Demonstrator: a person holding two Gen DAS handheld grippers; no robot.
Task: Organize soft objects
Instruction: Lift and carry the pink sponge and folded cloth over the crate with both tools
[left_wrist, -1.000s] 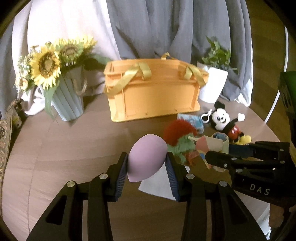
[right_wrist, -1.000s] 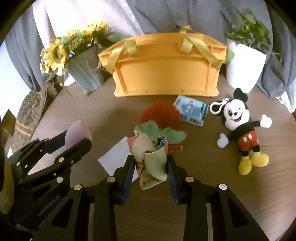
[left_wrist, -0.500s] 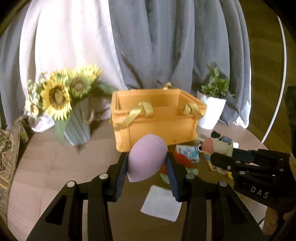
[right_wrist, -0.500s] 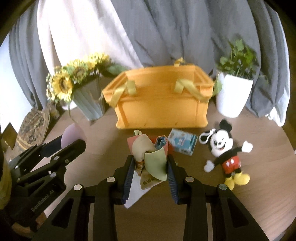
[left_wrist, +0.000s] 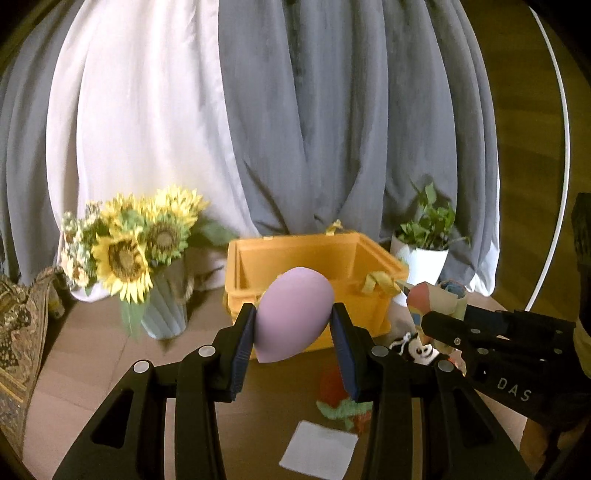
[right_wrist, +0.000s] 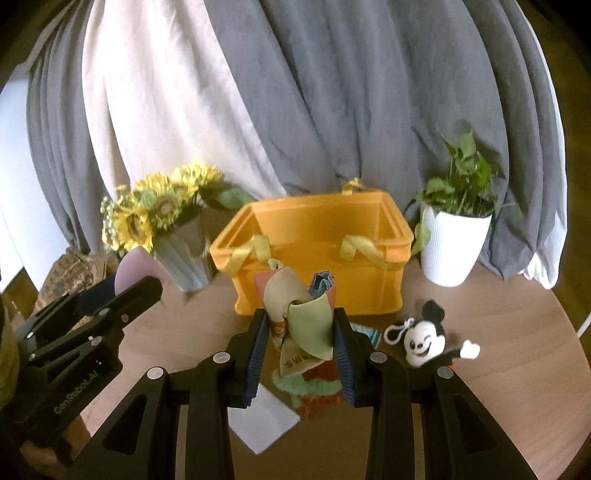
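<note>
While the grey and white curtains (left_wrist: 295, 129) are filling the background, the round wooden surface (right_wrist: 517, 332) is carrying everything else. At its far side an orange crate (right_wrist: 317, 266) with yellow ribbon handles is standing open, with a sunflower bouquet (left_wrist: 129, 243) in a ribbed vase to its left and a white potted plant (right_wrist: 456, 236) to its right. Nearer, a mouse plush (right_wrist: 424, 339) with a keyring is lying on its back to the right, and a red and green fuzzy toy (left_wrist: 340, 398) is lying beside a white square card (left_wrist: 319, 450); a small blue printed packet (right_wrist: 365, 332) is peeking out just behind the right fingers.

The left gripper (left_wrist: 293, 325) is holding a lilac egg-shaped sponge (left_wrist: 291, 314) between its fingers, raised in front of the crate's near wall. Its body, in the right wrist view, is showing the writing "GenRobot.AI".

The right gripper (right_wrist: 299, 332) is clamping a bundle of folded cloths (right_wrist: 303, 314) in beige, green, pink and blue, raised above the surface before the crate. A tag on the bundle is bearing printed characters too small to read. The right gripper's side, seen from the left wrist, is reading "DAS".
</note>
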